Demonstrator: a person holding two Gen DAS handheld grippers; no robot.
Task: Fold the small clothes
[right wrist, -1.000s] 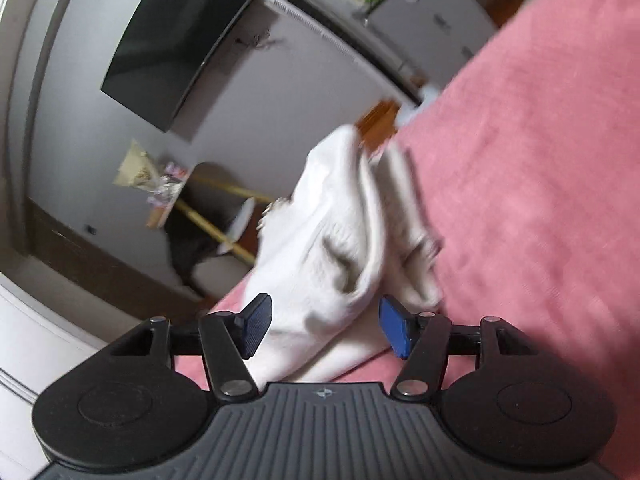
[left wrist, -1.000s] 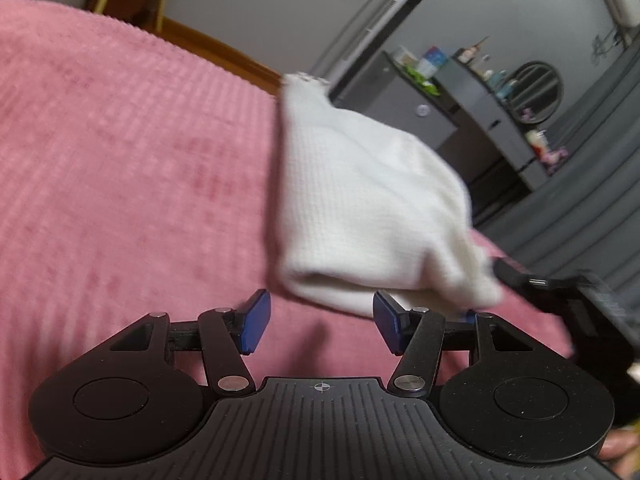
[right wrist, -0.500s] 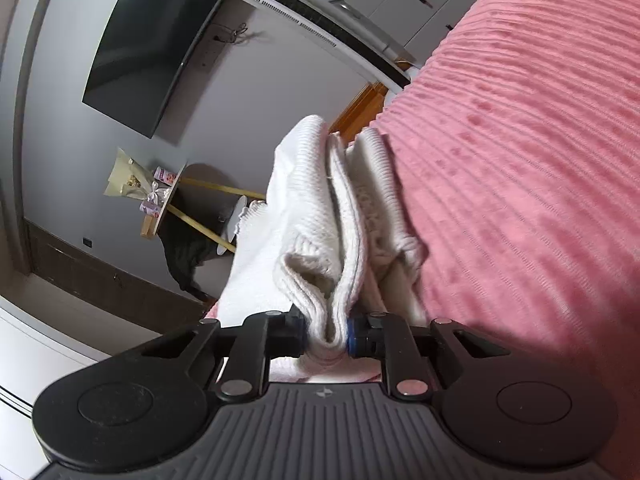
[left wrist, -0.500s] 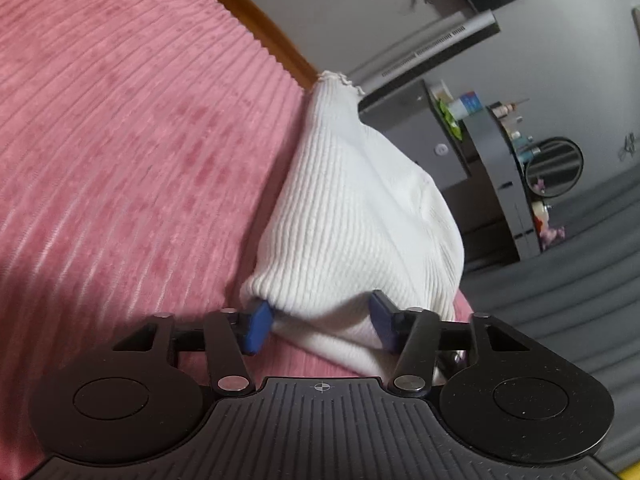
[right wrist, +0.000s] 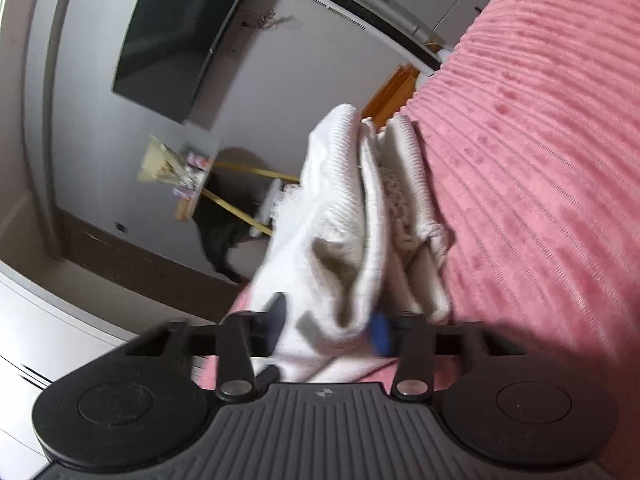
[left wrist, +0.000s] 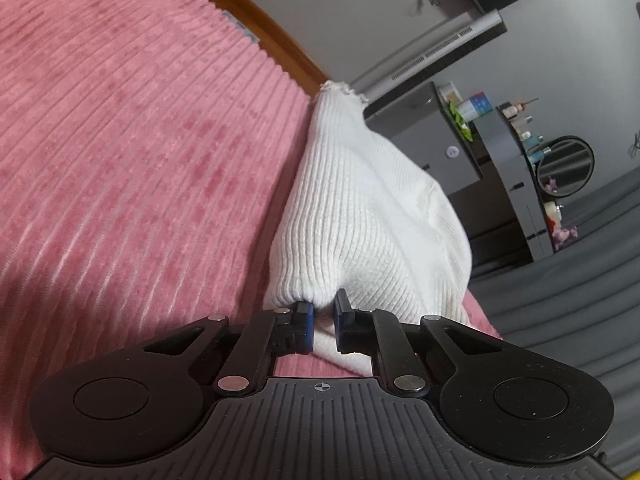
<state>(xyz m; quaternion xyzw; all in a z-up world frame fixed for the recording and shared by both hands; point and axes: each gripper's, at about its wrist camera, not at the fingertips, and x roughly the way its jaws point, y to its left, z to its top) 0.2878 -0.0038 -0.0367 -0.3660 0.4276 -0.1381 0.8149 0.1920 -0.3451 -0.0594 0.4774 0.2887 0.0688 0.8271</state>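
Observation:
A white ribbed knit garment (left wrist: 360, 208) lies bunched on the pink corded bedspread (left wrist: 120, 160), its frilled hem pointing away. My left gripper (left wrist: 323, 320) is shut on its near edge, with a thin fold pinched between the blue pads. In the right wrist view the same garment (right wrist: 340, 208) stands up in several folded layers. My right gripper (right wrist: 328, 324) has a thick bunch of those layers between its pads, and its jaws are closing on it. That view is blurred.
The bedspread (right wrist: 540, 160) stretches right of the right gripper and left of the left one. A wooden bed edge (left wrist: 280, 52) borders it. Beyond stand a grey cabinet (left wrist: 432, 140), a round mirror (left wrist: 564, 166), a wall television (right wrist: 176, 48) and a yellow-legged side table (right wrist: 224, 200).
Both grippers went from wide open to closed on the garment. The left wrist rolled and its pads narrowed to a thin pinch. The right gripper sank slightly toward the cloth.

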